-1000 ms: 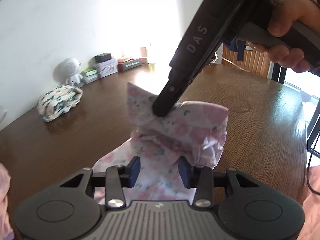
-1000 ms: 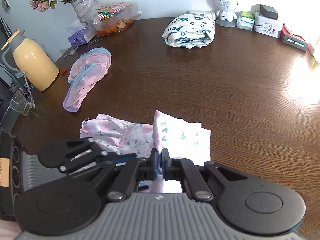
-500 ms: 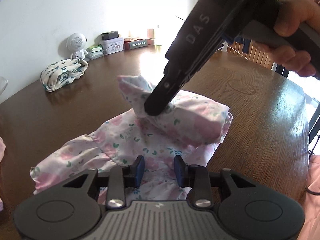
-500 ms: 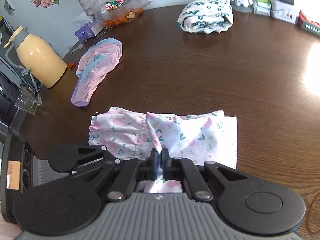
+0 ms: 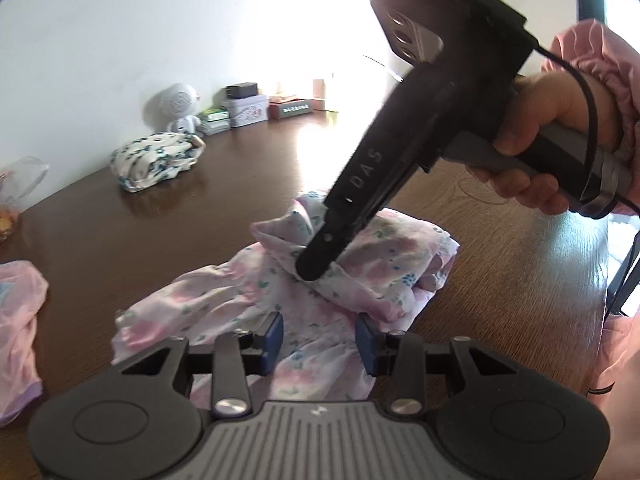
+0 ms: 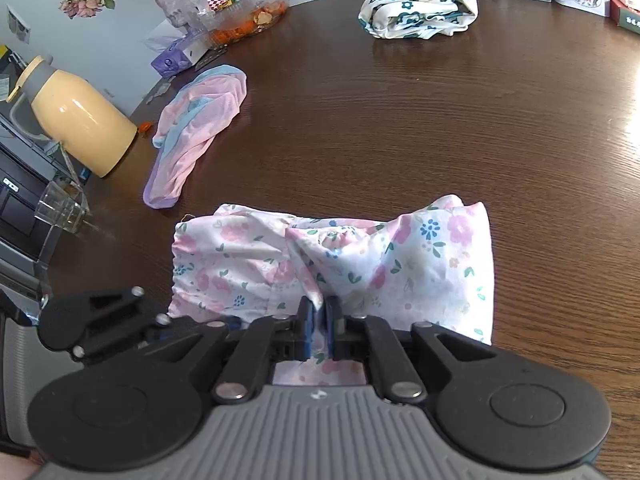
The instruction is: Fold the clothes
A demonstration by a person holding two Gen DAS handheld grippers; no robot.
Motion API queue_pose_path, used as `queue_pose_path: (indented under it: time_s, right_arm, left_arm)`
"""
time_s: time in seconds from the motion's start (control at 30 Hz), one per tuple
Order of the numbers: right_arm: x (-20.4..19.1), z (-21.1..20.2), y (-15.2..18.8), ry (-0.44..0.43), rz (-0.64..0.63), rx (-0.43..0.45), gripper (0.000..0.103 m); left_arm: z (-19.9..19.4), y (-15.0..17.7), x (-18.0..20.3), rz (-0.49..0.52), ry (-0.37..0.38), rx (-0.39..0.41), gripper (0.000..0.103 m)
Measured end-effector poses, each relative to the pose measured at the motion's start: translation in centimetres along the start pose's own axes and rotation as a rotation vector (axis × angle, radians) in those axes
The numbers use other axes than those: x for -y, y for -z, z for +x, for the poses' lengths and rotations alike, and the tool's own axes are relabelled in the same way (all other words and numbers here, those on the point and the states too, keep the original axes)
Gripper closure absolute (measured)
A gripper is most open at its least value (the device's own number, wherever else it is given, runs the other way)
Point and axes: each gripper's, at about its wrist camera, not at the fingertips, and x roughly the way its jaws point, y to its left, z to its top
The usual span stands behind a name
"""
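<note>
At the left edge of the tabletop (image 6: 400, 128) stood the yellow jug (image 6: 80, 116) and, toward the far left corner, a clear plastic box (image 6: 244, 4) holding what looked like orange snacks; I could not tell more of its contents. Near them lay a pink-and-blue garment (image 6: 196, 128).

My left gripper (image 5: 318, 338) hung released, its blue pads spread over the near part of the floral garment (image 6: 420, 264), which sat by the near edge, partly doubled over. My right gripper (image 6: 318, 318) was clenched on a raised pleat of that cloth.

I judged a fold was under way: carry the pinched layer across level, land its edge square on the layer below, let go only once flat.

A bundled flowered cloth (image 6: 420, 0) lay at the far edge.
</note>
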Motion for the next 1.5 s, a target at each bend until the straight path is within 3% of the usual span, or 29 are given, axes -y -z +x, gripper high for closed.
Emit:
queue_pose_path:
  time_s: [0.1,0.23,0.33,0.5,0.8,0.97,1.27,1.33,1.43,1.5]
  right_arm:
    - [0.1,-0.4,0.3,-0.049,0.002,0.025,0.083]
    - [-0.2,-3.8,1.4,-0.062,-0.053,0.123,0.083]
    - [-0.3,-6.6,2.9,0.03,-0.139,0.192,0.083]
    - [0.4,-8.3,5.4,0.175,-0.248,0.228,0.083]
    - [1.3,-5.0,7.1,0.089,-0.336,0.196,0.083]
    - [1.4,-4.1,7.2,0.052,-0.376,0.176,0.083]
    - [2.2,-3.9,6.8,0.007,-0.38,0.157,0.083]
    - [2.5,-5.5,6.0,-0.027,-0.361,0.199,0.083]
    - [2.5,-7.2,4.2,0.032,-0.387,0.292,0.083]
    - [2.8,-6.5,2.9,0.07,-0.404,0.299,0.083]
  left_arm:
    - [-1.0,-0.3,-0.5,-0.014,-0.028,0.017,0.065]
    - [-2.3,-0.7,-1.1,-0.032,-0.065,0.041,0.066]
    - [-2.7,-1.3,-1.3,-0.036,-0.078,0.055,0.068]
    - [-0.3,-3.5,1.0,0.02,-0.01,0.054,0.073]
    - [4.0,-3.1,3.1,0.05,-0.011,-0.073,0.073]
    - [4.5,-2.1,2.6,0.025,-0.039,-0.125,0.074]
    - [4.8,-2.1,2.5,0.021,-0.038,-0.155,0.074]
    - [4.0,-3.0,2.6,0.038,-0.043,-0.125,0.074]
    - [3.9,-4.7,2.6,0.062,-0.069,-0.081,0.074]
    - [4.8,-5.1,2.6,0.074,-0.082,-0.097,0.074]
